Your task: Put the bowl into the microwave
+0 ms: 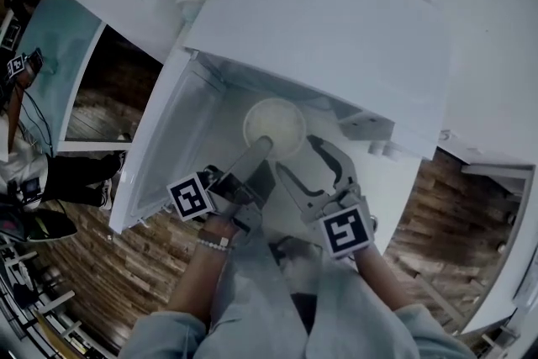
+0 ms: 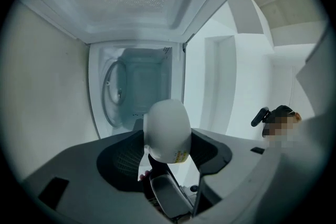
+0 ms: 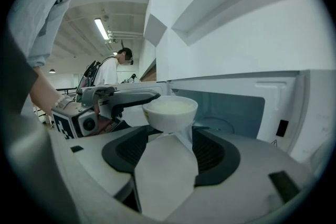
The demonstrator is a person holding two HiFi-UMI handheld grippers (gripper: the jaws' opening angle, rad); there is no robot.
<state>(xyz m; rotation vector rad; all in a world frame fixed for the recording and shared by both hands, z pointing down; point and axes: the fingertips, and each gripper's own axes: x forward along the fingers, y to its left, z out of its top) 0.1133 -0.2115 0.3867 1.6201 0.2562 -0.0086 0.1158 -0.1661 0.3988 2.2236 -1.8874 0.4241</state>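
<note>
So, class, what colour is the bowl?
The bowl is white; the right gripper view shows it best.

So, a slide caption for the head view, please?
The left gripper holds the bowl before the open microwave, right gripper open.

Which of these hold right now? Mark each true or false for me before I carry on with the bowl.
1. The microwave stands open. True.
2. The left gripper is shut on the rim of the bowl. True.
3. The right gripper clamps the bowl as well. False: its jaws stand wide apart near the bowl, not closed on it.
4. The bowl sits on the turntable. False: the turntable is bare, and the bowl is held in front of the cavity.
5. The bowl is upside down. False: its mouth faces up.
</note>
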